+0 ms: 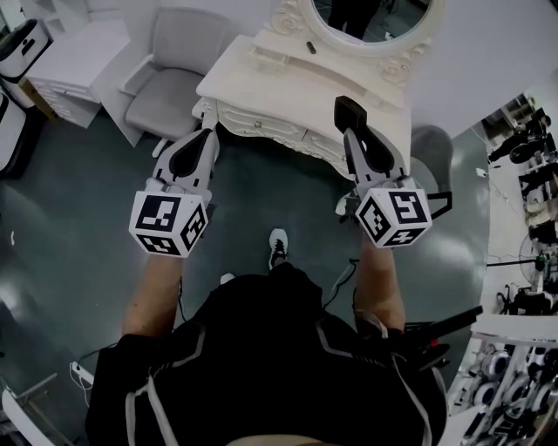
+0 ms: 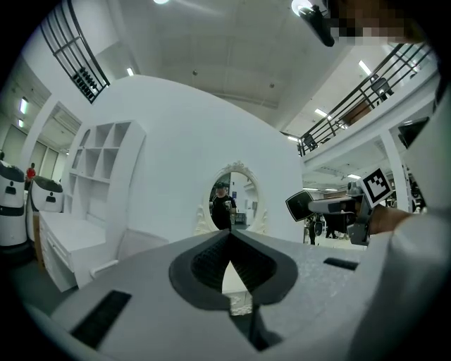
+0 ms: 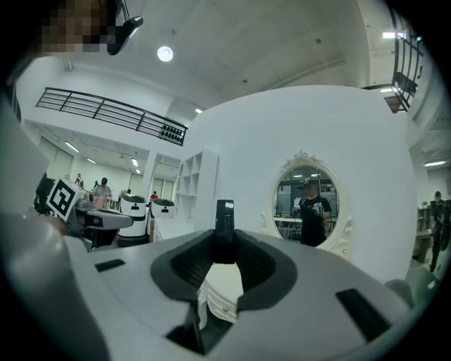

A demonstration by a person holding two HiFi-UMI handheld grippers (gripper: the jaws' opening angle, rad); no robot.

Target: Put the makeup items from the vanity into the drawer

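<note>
Two claws are out in front of me, both pointing level at the vanity (image 1: 261, 74). Closest in the head view are my forearms, then the marker cubes, one on each claw. My shoe (image 1: 278, 246) shows on the dark floor (image 1: 78, 261) between them.

Left claw (image 1: 209, 132): tips pressed together, nothing between them. Its own view shows the pads meeting at the front with only a small gap behind. It sits just short of the vanity's front left corner.

Right claw (image 1: 351, 131): pinching a black tube (image 3: 224, 229), which stands upright and pokes above the pads. In the head view it is over the vanity's front edge, right of centre.

Vanity is white with carved trim. One more small dark item (image 1: 311, 46) lies on top, well back, near the foot of the mirror (image 1: 370, 17). I can't tell what it is. Drawer fronts (image 1: 261, 122) run under the near edge; none looks pulled out from here.

Mirror is oval in a white frame, with a person in black reflected in it. A grey chair (image 1: 170, 74) stands to the vanity's left, and white shelves lie further off.
</note>
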